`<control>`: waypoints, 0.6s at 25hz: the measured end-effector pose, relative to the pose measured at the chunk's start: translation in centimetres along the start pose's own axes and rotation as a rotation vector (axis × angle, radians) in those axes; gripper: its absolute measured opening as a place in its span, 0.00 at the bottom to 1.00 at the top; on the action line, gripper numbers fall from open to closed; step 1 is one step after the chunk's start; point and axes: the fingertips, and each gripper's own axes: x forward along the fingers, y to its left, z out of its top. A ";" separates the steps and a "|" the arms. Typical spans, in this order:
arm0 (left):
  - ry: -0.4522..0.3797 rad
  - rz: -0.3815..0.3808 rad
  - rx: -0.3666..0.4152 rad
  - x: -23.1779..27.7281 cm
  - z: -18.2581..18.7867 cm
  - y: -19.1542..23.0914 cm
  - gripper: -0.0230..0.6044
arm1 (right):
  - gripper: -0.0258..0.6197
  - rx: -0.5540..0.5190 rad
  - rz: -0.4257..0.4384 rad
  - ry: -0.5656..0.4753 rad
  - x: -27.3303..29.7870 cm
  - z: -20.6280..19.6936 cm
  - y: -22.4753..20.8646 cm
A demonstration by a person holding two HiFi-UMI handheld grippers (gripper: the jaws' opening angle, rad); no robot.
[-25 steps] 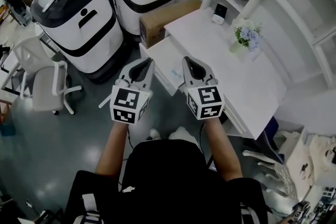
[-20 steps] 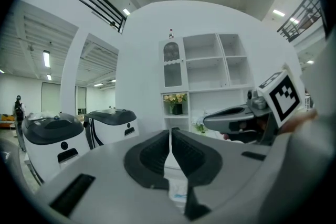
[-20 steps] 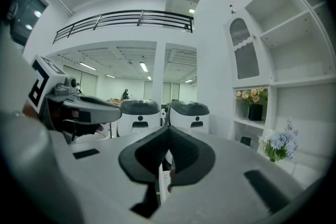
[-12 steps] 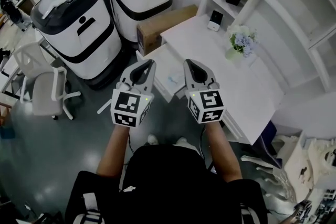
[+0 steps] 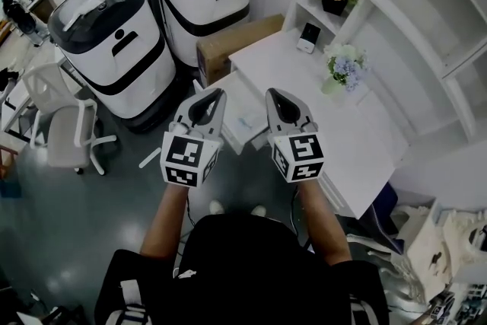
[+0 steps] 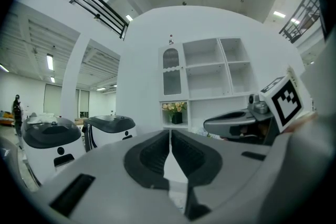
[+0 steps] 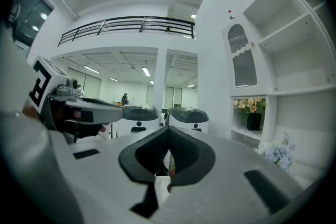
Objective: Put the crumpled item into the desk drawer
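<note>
Grippers sit side by side at the centre of the head view, one in each hand of the person, with the tips toward the white bench. The left gripper is closed: its two pads meet and nothing is between them. The right gripper is closed too. There is only a thin slit between its pads, and nothing is held there. The drawer is pulled out from the bench, just above the gripper tips in the frame. A small pale item lies in it, between the two grippers; it is too small to tell its shape. A brown box is up and left of the drawer. Flowers stand on the bench at upper right.
</note>
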 end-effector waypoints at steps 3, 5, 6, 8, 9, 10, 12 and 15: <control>-0.002 0.005 -0.003 0.3 0.1 -0.7 0.06 | 0.03 -0.004 0.010 0.000 -0.4 -0.1 -0.3; -0.002 0.005 -0.006 0.6 0.1 -1.3 0.06 | 0.03 -0.006 0.017 -0.001 -0.6 -0.2 -0.5; -0.001 0.004 -0.006 0.7 0.1 -1.5 0.06 | 0.03 -0.006 0.021 -0.002 -0.7 -0.2 -0.6; 0.002 0.003 -0.002 0.9 0.1 -2.0 0.06 | 0.03 -0.004 0.026 -0.005 -0.8 -0.1 -0.7; 0.002 0.003 -0.002 1.0 0.2 -2.2 0.06 | 0.03 -0.004 0.028 -0.006 -0.9 -0.2 -0.9; 0.001 0.003 -0.002 1.1 0.2 -2.4 0.06 | 0.03 -0.005 0.030 -0.006 -0.9 -0.2 -1.0; -0.001 0.006 -0.001 1.3 0.2 -2.7 0.06 | 0.03 -0.004 0.033 -0.005 -1.1 -0.3 -1.1; -0.002 0.009 -0.012 1.4 0.4 -2.8 0.06 | 0.03 -0.006 0.037 -0.005 -1.2 -0.4 -1.3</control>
